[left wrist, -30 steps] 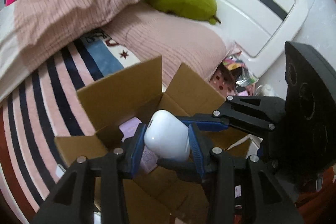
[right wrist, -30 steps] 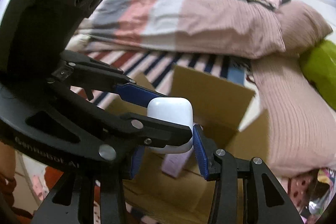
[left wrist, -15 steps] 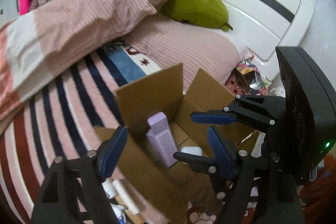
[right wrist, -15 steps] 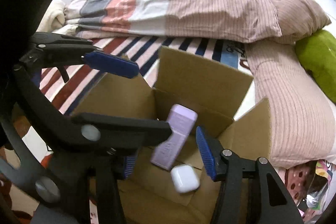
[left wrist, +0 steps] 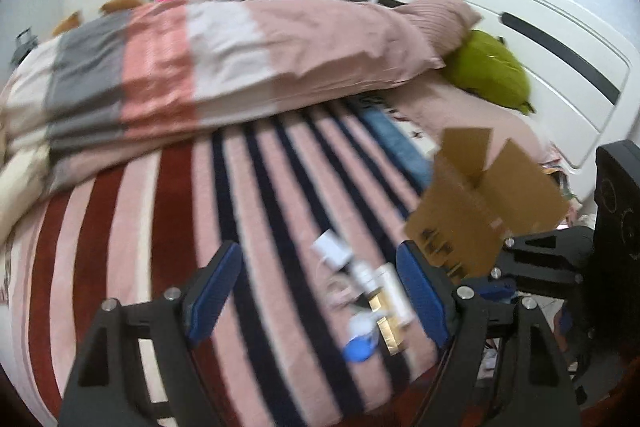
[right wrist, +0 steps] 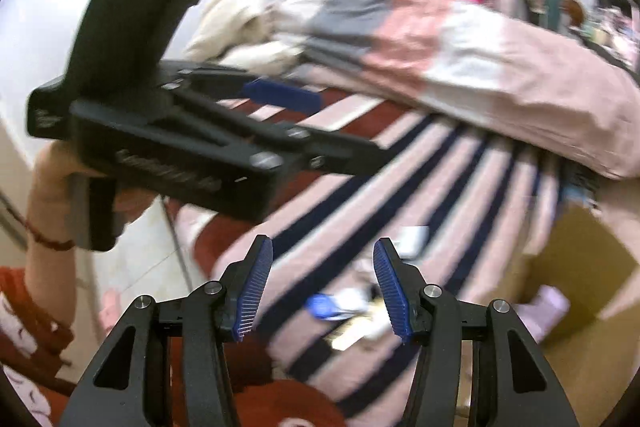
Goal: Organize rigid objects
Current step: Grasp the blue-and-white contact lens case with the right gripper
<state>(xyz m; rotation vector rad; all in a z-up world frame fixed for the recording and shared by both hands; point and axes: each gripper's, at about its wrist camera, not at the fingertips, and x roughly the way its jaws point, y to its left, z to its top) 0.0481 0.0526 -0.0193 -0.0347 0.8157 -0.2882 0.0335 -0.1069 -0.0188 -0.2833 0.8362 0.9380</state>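
Hovering over striped bedspread (left wrist: 280, 211), both tools empty. Left gripper (left wrist: 316, 291) spread wide, nothing between blue pads (left wrist: 214, 291). Right gripper (right wrist: 322, 291) also spread wide, nothing held.

Loose rigid items clustered near bed's front edge, just beside cardboard box (left wrist: 476, 211): white charger block (left wrist: 330, 250) with cable, small white bottle (left wrist: 394, 291), gold-trimmed stick (left wrist: 384, 323), blue cap or lid (left wrist: 358, 347) (all motion-blurred, exact identity hard to tell). Same cluster under right tool's view, blue piece (right wrist: 320, 305) between the pads' line of sight, white flat item (right wrist: 412, 239) farther up the stripes. Box open-topped, flaps up, standing right of the pile; lilac bottle (right wrist: 546, 305) already lying inside.

Judged step: picking next item from pile for the box; several left, so task partway.

Handling guess: all small, light, stiff plastic, no crush risk at moderate squeeze. Bottle smooth and round (likely to roll or squirt out), so best taken across the middle of its body with pads square to the long axis. Charger block boxy, flat faces give sure grip; cable may trail and snag neighbours. Blue cap low and flat on soft bedding, hard to get pads under; pressing down into the cover first probably needed. Soft mattress could let items tip or sink under contact.
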